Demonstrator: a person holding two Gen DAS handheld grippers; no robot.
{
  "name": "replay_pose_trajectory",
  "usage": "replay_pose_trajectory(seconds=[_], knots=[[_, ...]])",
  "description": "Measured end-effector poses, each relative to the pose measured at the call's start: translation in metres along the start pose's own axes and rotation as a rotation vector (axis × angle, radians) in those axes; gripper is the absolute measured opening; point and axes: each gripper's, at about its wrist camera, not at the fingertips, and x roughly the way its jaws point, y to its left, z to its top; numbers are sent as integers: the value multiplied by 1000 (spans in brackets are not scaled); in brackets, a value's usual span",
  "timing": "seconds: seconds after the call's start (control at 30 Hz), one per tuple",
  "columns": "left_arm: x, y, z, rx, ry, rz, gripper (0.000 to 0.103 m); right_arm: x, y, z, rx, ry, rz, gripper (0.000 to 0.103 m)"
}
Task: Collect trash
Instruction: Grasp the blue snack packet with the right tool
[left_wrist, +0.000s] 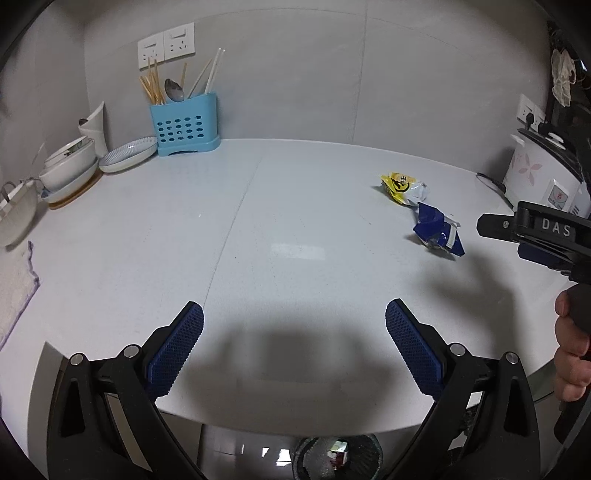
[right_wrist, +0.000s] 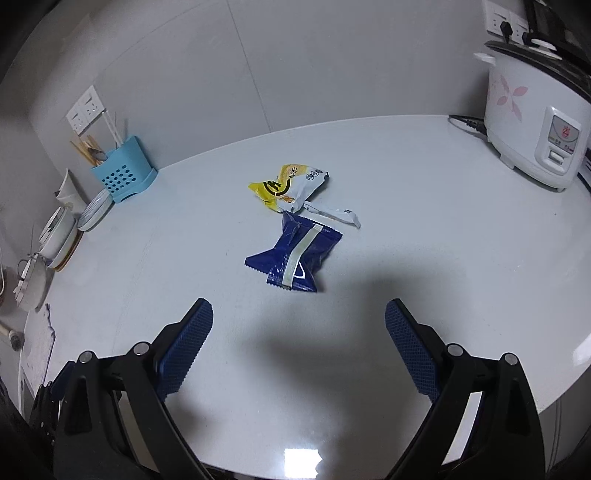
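Observation:
A crumpled dark blue wrapper (right_wrist: 295, 258) lies on the white counter (right_wrist: 424, 229), just ahead of my right gripper (right_wrist: 299, 321), which is open with nothing between its fingers. Behind the blue one rests a yellow and white wrapper (right_wrist: 288, 186). From the left wrist view both wrappers, blue (left_wrist: 437, 230) and yellow (left_wrist: 402, 186), sit far right. My left gripper (left_wrist: 294, 321) hangs open over bare counter near the front edge. A black trash bin (left_wrist: 338, 456) with scraps inside stands below that edge. The right gripper's body (left_wrist: 535, 236) shows at the right, held by a hand (left_wrist: 570, 354).
A blue cutlery holder (left_wrist: 184, 125) stands at the back wall, with stacked bowls and plates (left_wrist: 70, 170) to its left and a cloth (left_wrist: 14, 288) at the left edge. A white rice cooker (right_wrist: 535, 122) with its cord occupies the back right corner.

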Motion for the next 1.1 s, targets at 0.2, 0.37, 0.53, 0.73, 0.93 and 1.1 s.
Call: replay_pose_trajectory(seconds=[0.2, 0.37, 0.53, 0.73, 0.93, 1.1], knots=[[35, 6, 20, 8, 18, 0, 97, 50, 7, 20, 23, 55, -49, 89], [57, 6, 32, 22, 30, 5, 97, 82, 4, 32, 68, 99, -80, 80], [66, 5, 40, 28, 34, 8, 97, 98, 2, 37, 79, 124, -96, 62], [70, 0, 42, 34, 42, 10, 97, 94, -1, 34, 52, 117, -104, 37], [69, -16, 46, 45, 45, 8, 97, 78, -12, 26, 33, 113, -85, 29], [71, -38, 54, 63, 45, -2, 97, 61, -25, 24, 13, 99, -64, 29]])
